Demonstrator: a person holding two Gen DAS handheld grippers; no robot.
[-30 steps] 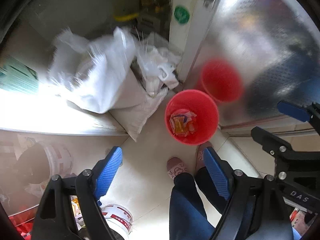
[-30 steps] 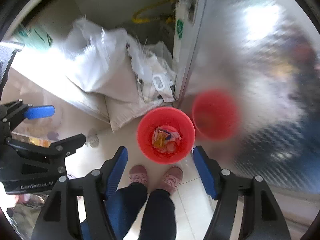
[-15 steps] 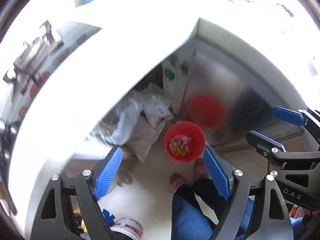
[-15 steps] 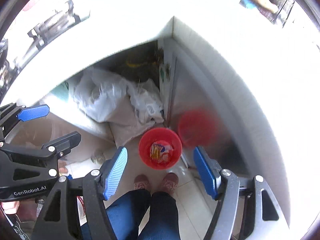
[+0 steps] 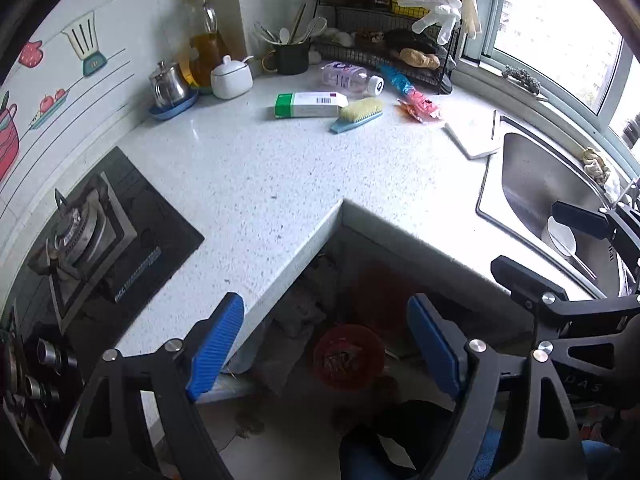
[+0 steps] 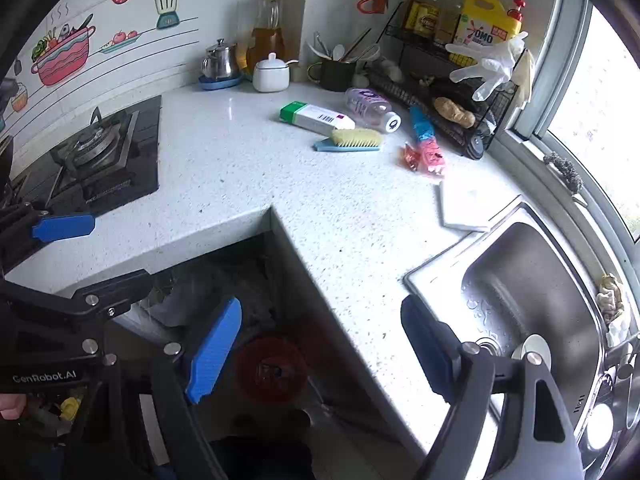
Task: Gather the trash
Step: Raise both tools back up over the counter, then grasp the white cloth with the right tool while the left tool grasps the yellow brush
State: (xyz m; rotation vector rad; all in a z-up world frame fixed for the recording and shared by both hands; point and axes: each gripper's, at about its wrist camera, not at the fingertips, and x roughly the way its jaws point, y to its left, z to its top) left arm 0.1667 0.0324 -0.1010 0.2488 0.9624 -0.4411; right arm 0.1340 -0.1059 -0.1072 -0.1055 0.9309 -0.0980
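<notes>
Both grippers have risen from floor level to above the worktop since the earlier frames: the red bin [image 5: 349, 356], which then filled the middle of each view with bright wrappers plain inside it, now sits small and dim in shadow far below, under the inner corner of the speckled counter [image 5: 256, 184]. Left of the left gripper [image 5: 326, 344], a black gas hob [image 5: 100, 236] has come into view, with a steel teapot [image 5: 170, 86] and a white lidded pot [image 5: 231, 76] at the wall beyond it. Ahead of that gripper, well apart, lies the trash on the counter: a green-and-white box [image 5: 310, 105], a clear plastic bottle on its side [image 5: 350, 77] behind it, a blue brush with yellow bristles [image 5: 356, 115] just beside the box, and a pink and blue wrapper [image 5: 416, 102] further right. To the right, a white slab [image 5: 472, 138] rests by the rim of the steel sink [image 5: 532, 184]. Left gripper jaws stand wide apart, same spread as before, nothing between the blue pads. Right gripper [image 6: 320, 346] has just been opening its jaws wider; they too stand wide and grip nothing, bin [image 6: 271, 368] visible in the gap far below. From the right wrist view the box [image 6: 316, 118], bottle [image 6: 370, 109], brush [image 6: 352, 139] and wrapper [image 6: 424, 148] lie ahead across the counter, sink [image 6: 532, 280] off to the right. Person's dark trouser legs show at the bottom edge of both views.
</notes>
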